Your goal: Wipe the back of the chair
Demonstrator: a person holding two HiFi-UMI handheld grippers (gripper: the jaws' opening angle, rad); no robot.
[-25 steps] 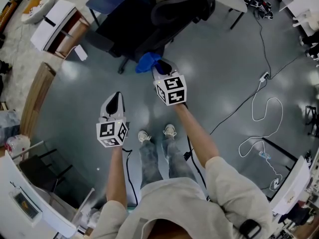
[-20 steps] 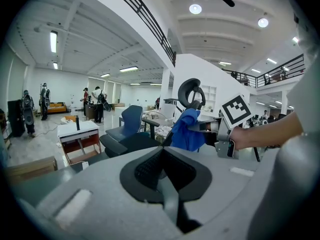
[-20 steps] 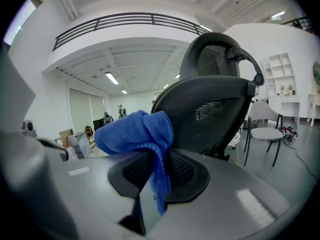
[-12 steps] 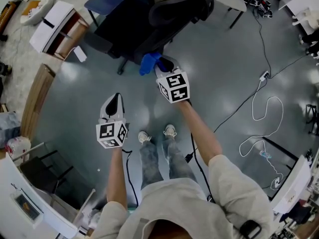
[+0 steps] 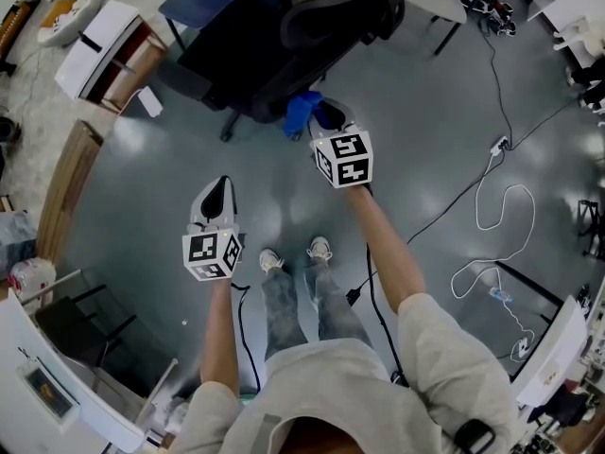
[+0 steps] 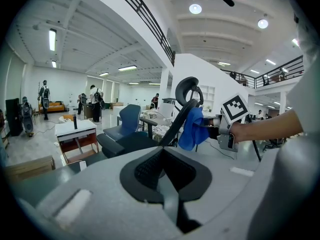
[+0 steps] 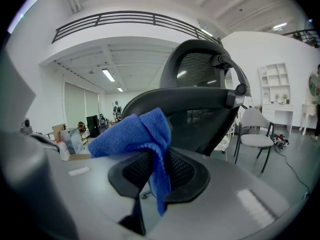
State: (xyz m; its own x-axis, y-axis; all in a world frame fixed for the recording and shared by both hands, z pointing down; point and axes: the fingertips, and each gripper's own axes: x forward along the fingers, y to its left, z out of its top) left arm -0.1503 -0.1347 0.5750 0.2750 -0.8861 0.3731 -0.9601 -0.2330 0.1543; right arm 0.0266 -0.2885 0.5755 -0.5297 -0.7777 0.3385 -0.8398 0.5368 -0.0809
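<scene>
The right gripper (image 5: 321,121) is clamping a bunched blue microfibre cloth (image 5: 302,112) between its jaws and pressing it against the rear face of the black mesh-backed office chair (image 5: 333,14) in the upper middle of the head view. Compared with a second ago, the cloth and gripper are sitting further toward the right of the frame, so a sideways wiping stroke is probably running along the lower part of the backrest. In the right gripper view the cloth (image 7: 136,135) is draping over the jaws directly in front of the mesh backrest (image 7: 200,111). The left gripper (image 5: 216,191) is idling at centre left with its jaws closed together on nothing, well apart from the chair.
</scene>
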